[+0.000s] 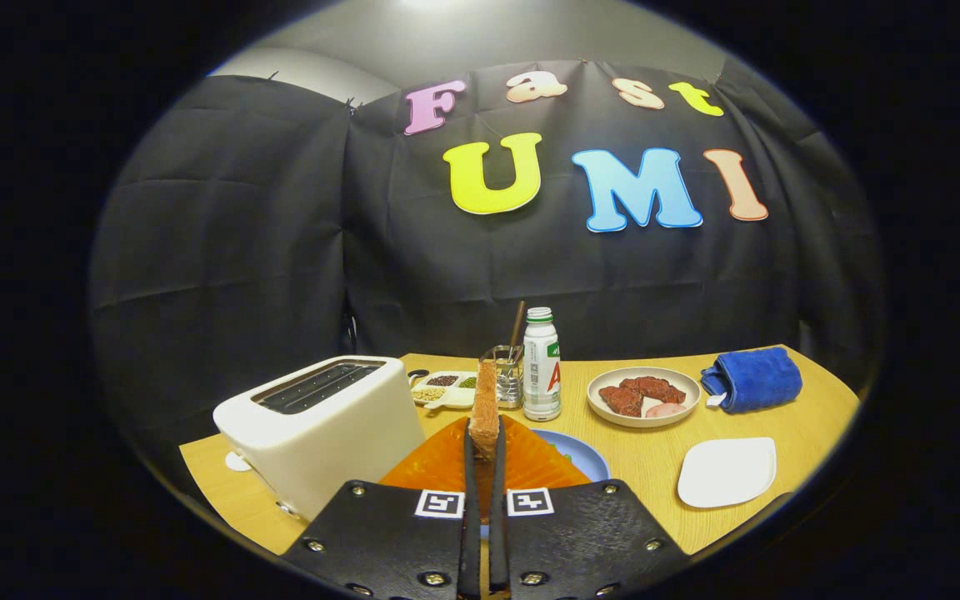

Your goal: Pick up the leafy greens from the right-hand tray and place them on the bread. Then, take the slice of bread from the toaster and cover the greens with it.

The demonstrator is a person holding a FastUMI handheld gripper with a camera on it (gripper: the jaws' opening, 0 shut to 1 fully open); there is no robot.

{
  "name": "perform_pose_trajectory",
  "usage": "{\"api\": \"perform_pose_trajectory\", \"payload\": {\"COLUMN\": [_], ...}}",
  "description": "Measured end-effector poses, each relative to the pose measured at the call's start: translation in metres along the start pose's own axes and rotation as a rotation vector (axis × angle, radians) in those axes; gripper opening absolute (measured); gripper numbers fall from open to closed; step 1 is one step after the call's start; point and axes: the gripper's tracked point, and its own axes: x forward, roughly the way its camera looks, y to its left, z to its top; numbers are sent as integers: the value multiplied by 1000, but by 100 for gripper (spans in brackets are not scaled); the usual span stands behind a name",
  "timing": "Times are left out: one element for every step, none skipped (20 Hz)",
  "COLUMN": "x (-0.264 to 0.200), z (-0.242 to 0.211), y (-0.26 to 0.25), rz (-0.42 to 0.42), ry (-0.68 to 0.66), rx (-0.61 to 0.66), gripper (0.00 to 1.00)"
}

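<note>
Gripper (484, 454) nearest: fingers nearly together, clamped on bread slice (485, 408) held on edge, long axis upright, rising to 12 o'clock from fingertips. Toaster (326, 425) at 10 o'clock, slots look empty. Orange plate (438, 462) directly beneath slice. Blue plate (584, 454) at 2 o'clock; greens (566, 456) a sliver on it, mostly hidden. Judgement: slice must tip flat over greens.

Toasted bread slice (485, 408) upright, edge-on, pinched in claw (484, 442); toaster (322, 421) left, empty.
</note>
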Motion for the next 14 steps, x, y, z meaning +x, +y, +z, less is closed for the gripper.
{"api": "perform_pose_trajectory", "payload": {"x": [3,5,8,10,12,15,17,18,19,20,22,23,24,26], "z": [-3,-5,-6,-8,-12,-14,-17,-18,-20,-21,-23,-25,-28,-32], "y": [3,5,8,10,13,16,18,19,19,18,17,17,16,14], "rz": [8,16,22,27,38,47,58,63,65,66,65,71,74,77], "ry": [0,0,-4,1,5,7,11,17,21,21,20,24,31,40], "rx": [-1,-2,-6,-15,-11,4,15,19,21,23,28,36,44,56], "gripper": [5,5,5,5,5,5,5,5,5,5,5,5,5,5]}}
